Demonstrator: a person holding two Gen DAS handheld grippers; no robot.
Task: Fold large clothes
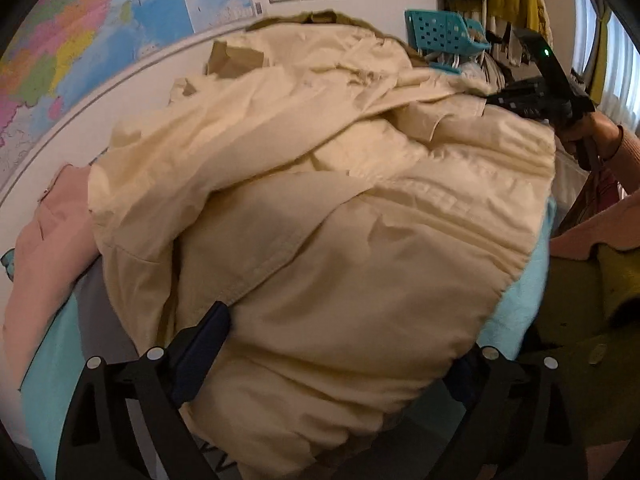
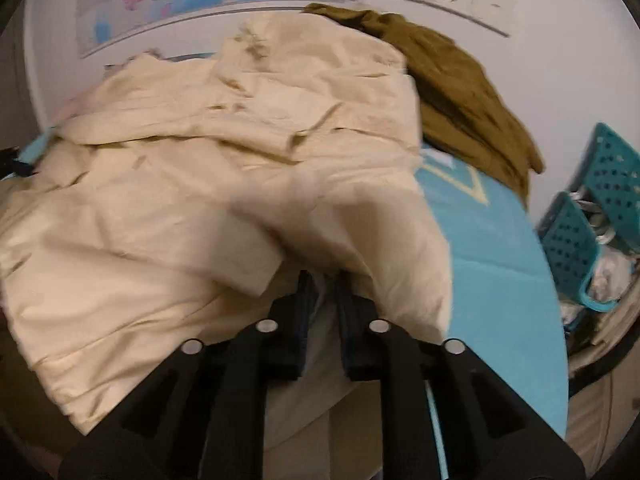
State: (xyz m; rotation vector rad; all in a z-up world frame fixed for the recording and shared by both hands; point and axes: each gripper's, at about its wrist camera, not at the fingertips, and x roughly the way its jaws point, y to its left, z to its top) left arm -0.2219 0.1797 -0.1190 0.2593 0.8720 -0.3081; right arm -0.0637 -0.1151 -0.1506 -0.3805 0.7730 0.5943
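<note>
cream jacket (image 1: 320, 184) heaped on tabletop (image 2: 492, 264) with turquoise cover, bulk lying straight ahead of both tongs.
left tongs (image 1: 332, 352) spread wide, released, fingers either side of near hem bulge; cloth between them, not pinched.
right tongs (image 2: 322, 300) nearly clenched on fold of jacket edge, cloth draped over tips; grip looks real, blur leaves some doubt.
jacket long axis: cannot tell, too crumpled.
right tongs nearer to usable edge; judge next fold pivots there.
olive garment (image 2: 460, 92) beyond jacket, at wall.

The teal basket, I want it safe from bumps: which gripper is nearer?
Right. The right gripper grips the cream jacket beside the teal basket; the left gripper is at the opposite hem.
</note>
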